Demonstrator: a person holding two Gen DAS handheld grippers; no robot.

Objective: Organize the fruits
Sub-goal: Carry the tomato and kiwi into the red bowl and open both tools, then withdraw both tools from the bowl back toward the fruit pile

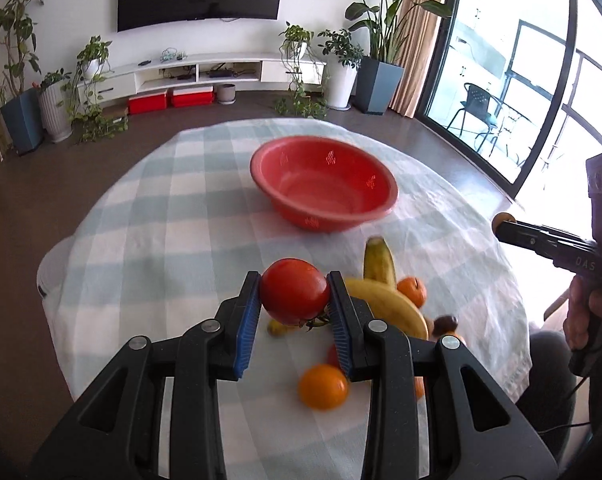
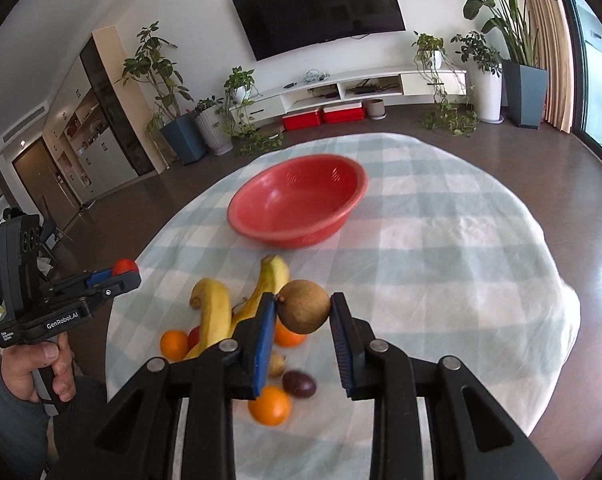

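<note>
My left gripper (image 1: 294, 292) is shut on a red tomato (image 1: 294, 291), lifted above the checked tablecloth (image 1: 173, 216). My right gripper (image 2: 304, 307) is shut on a round brown fruit (image 2: 304, 312), also held above the cloth. An empty red bowl (image 1: 324, 184) (image 2: 297, 200) stands farther back on the table. Below the grippers lie two bananas (image 2: 217, 312), several oranges (image 2: 269, 405) (image 1: 323, 386) and a dark purple fruit (image 2: 299, 384). In the right wrist view the left gripper (image 2: 121, 274) shows at the left with the tomato in its jaws.
A person's hand (image 2: 41, 364) grips the left tool's handle. The right tool (image 1: 557, 248) reaches in at the right edge of the left wrist view. The round table's edge (image 2: 557, 288) drops to a dark floor. Potted plants (image 2: 181, 136) and a TV cabinet stand beyond.
</note>
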